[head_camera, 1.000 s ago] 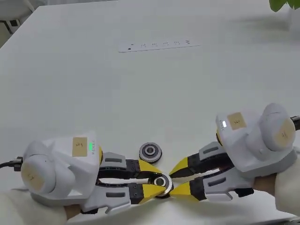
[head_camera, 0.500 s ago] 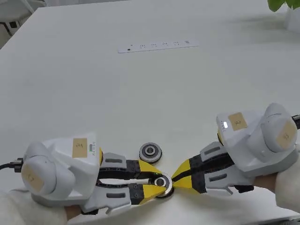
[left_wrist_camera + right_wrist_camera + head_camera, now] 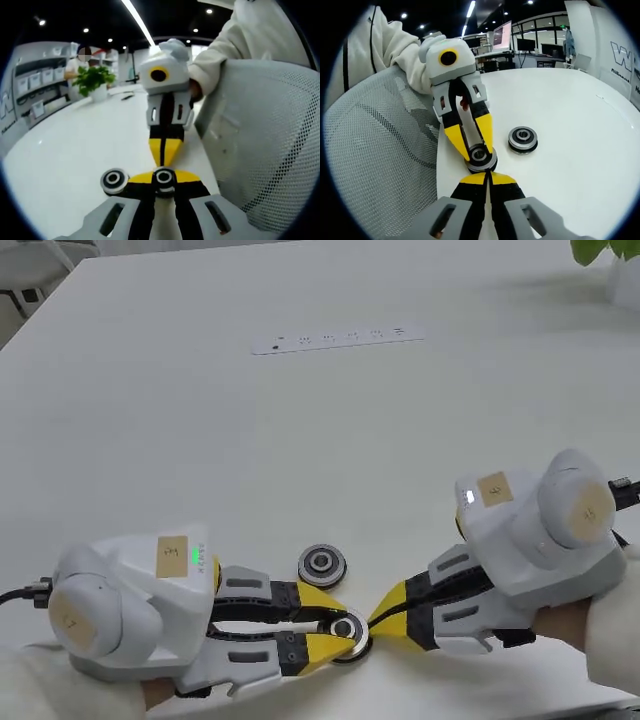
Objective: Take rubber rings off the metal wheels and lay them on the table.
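Bracing the work low at the near edge of the wide white table [image 3: 300, 450], you give both tools a flat surface to push against.

Your white-bodied left gripper [image 3: 338, 627], with black-and-yellow jaws, pinches the held wheel [image 3: 480, 156]. This is a small round silver metal wheel, and one jaw sits on either side so it cannot roll or turn.

Your matching right gripper [image 3: 379, 624] has its jaws pressed together to a single point. The tip touches the held wheel's rim from the opposite side. The two tools meet nose to nose. Judgement: this sets any pull straight away from your clamp.

The second wheel [image 3: 321, 564], same make, lies flat on the table just beside the left gripper's upper jaw. It is apart from both tools, and its dark band is on. Judgement: you have it close so the next pick is short.

The thin black rubber ring [image 3: 481, 168] sits around the held wheel's rim. Judgement: closed jaws make a fine wedge to lift its edge. Whether any rubber is caught between them cannot be told. The first ring is not yet off.
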